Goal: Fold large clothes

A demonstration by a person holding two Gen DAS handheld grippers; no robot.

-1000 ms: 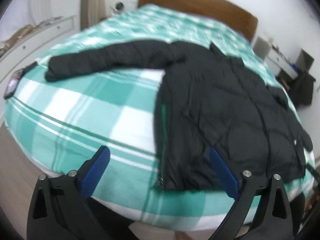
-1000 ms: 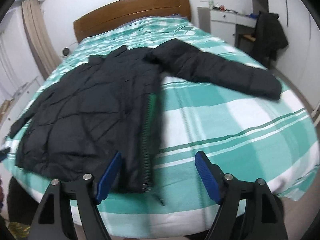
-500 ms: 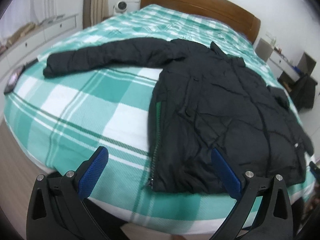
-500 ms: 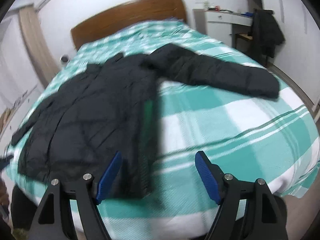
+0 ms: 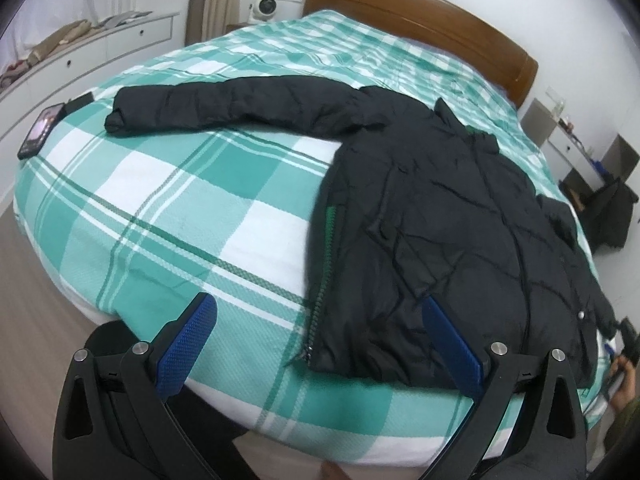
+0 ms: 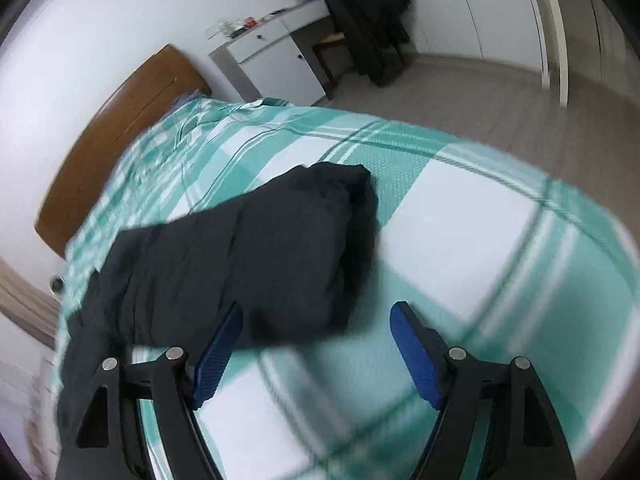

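A black padded jacket [image 5: 432, 216] lies spread flat on the green-and-white checked bed [image 5: 192, 208], one sleeve [image 5: 224, 104] stretched out to the left. My left gripper [image 5: 320, 340] hovers open over the jacket's lower left corner by the zipper, nothing between its blue pads. In the blurred, tilted right wrist view the jacket's other sleeve [image 6: 280, 248] lies across the bed [image 6: 480, 240], its cuff end just ahead of my right gripper [image 6: 316, 348]. Its jaws are closing but still stand wide apart, touching nothing.
A phone [image 5: 40, 132] lies at the bed's left edge. A wooden headboard [image 5: 420, 12] stands at the far end. A white dresser [image 6: 272, 60] and a chair draped with dark clothing [image 6: 368, 16] stand beyond the bed's right side. A hand [image 5: 624, 380] shows at the right.
The right gripper swung quickly rightward and rolled, from the jacket's hem to the outstretched right sleeve's cuff. The left gripper stayed near the lower left corner, rolling slightly.
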